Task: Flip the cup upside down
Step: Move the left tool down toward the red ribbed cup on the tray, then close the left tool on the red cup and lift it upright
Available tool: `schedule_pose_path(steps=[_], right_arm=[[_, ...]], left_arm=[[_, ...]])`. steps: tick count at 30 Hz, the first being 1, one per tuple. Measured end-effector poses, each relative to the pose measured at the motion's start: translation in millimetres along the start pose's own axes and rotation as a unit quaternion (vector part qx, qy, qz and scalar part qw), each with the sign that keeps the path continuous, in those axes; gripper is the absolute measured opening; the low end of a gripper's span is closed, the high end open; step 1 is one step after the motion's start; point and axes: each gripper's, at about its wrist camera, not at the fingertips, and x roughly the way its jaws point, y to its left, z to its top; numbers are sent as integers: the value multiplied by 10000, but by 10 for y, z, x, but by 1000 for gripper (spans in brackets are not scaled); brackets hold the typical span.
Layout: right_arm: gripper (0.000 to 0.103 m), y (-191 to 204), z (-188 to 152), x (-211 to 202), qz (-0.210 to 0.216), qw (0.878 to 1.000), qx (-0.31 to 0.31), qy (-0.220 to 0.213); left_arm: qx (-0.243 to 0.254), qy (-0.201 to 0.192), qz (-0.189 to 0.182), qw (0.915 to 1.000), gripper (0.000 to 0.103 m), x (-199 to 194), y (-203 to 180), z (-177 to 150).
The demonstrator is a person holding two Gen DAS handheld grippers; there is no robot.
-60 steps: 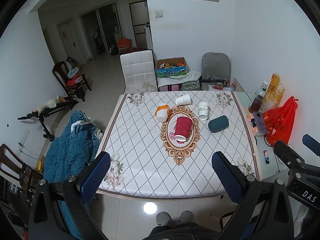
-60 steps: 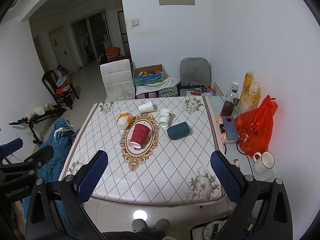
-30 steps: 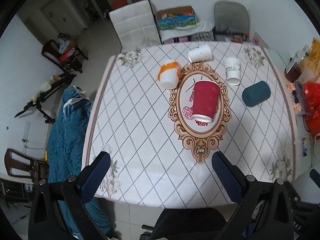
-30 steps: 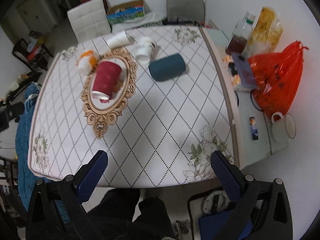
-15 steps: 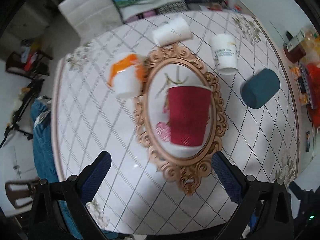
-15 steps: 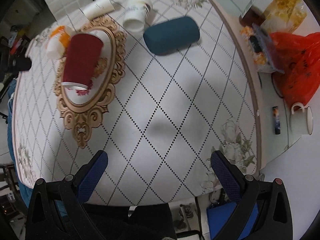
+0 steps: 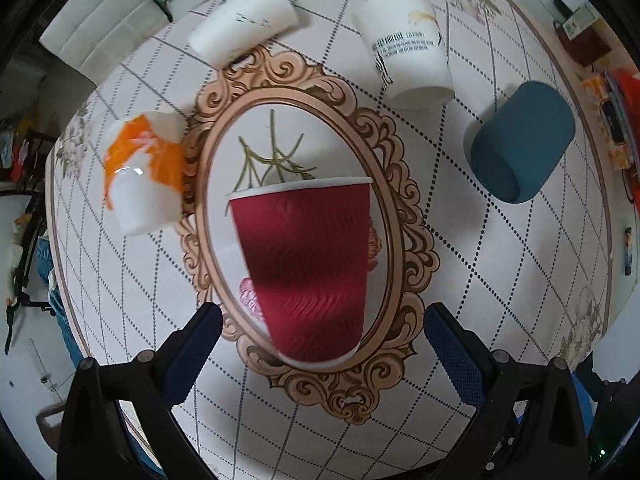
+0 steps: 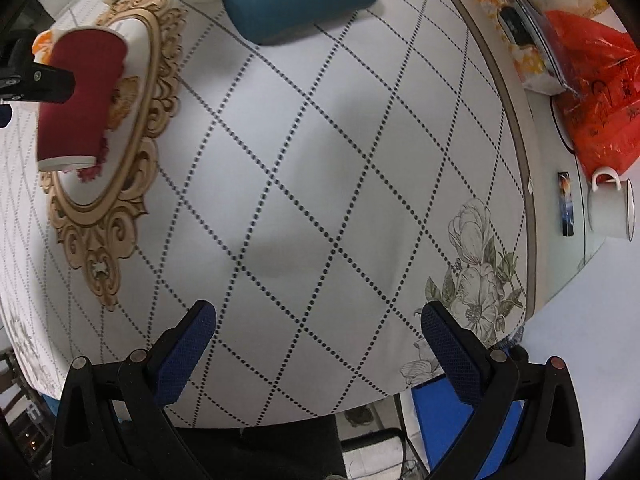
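A red ribbed paper cup (image 7: 306, 268) lies on its side on an oval ornate tray (image 7: 404, 240), its white rim towards the far side. My left gripper (image 7: 320, 336) is open, its blue pads on either side of the cup's near end, not touching it. In the right wrist view the red cup (image 8: 80, 96) shows at the far left with a left gripper finger (image 8: 40, 80) across it. My right gripper (image 8: 318, 330) is open and empty above bare tablecloth.
Around the tray lie an orange-and-white cup (image 7: 144, 176), two white paper cups (image 7: 244, 16) (image 7: 408, 60) and a teal cup (image 7: 520, 152), all on their sides. At the right table side are a red plastic bag (image 8: 592, 92) and a white mug (image 8: 612, 208).
Both grippers have dropped from a high view of the room to just above the table. The left one has closed in on the red cup; the right one hangs over the tablecloth.
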Motion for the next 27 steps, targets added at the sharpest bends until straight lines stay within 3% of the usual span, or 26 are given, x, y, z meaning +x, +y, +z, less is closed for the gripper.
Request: schedule_pose_path(steps=[6,11,13,27], right_arm=[[103,-52,51,60,-97,9999,20,116],[103,-54,77,66,-167,9997,24,174],[103,-41,84,70,-198,9996,33,213],[103,-124,50,53,-233,9987,350,272]], left_arm=[[136,121,-8,9998,102,159,-48,110],[233,162,73,9996,88,259,-54,187],[262,152,117,9995,75,278,-50,221],[446,-95,79,9989,72,158,-60,143]])
